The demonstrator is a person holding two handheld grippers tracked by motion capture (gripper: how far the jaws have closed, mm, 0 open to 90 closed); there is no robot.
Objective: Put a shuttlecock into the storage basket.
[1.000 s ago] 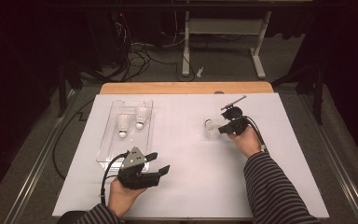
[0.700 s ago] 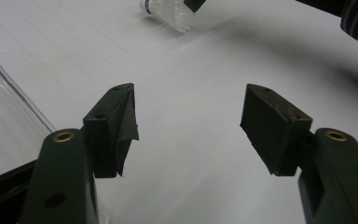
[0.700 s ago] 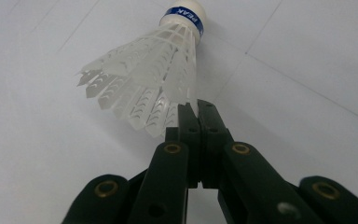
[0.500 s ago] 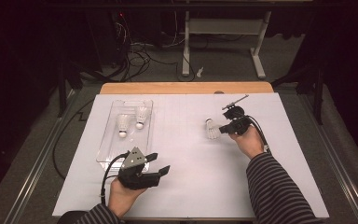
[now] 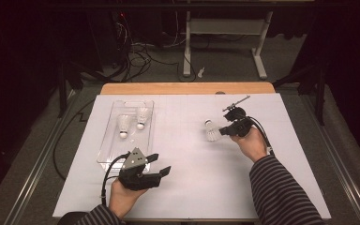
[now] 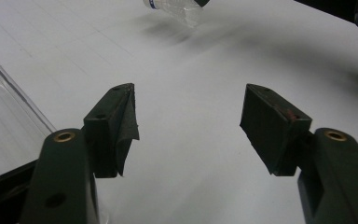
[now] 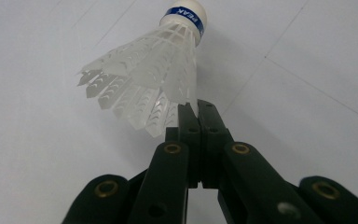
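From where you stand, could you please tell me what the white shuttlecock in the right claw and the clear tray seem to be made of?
White shuttlecock with blue band, pinched by its skirt edge in the right claw: skirt looks like moulded translucent plastic, going by its ribbed lattice; the smooth white cap may be foam or cork.
Clear rectangular tray: apparently glossy transparent plastic, since the white surface shows through and its rim glints.

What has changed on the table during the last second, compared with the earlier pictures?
Very little. The right hand-held gripper, shut on the skirt edge of a shuttlecock, has shifted slightly toward the person with it; no grasp or release happened. The left hand-held gripper stayed open near the table's front edge, and the two shuttlecocks in the clear tray did not move.
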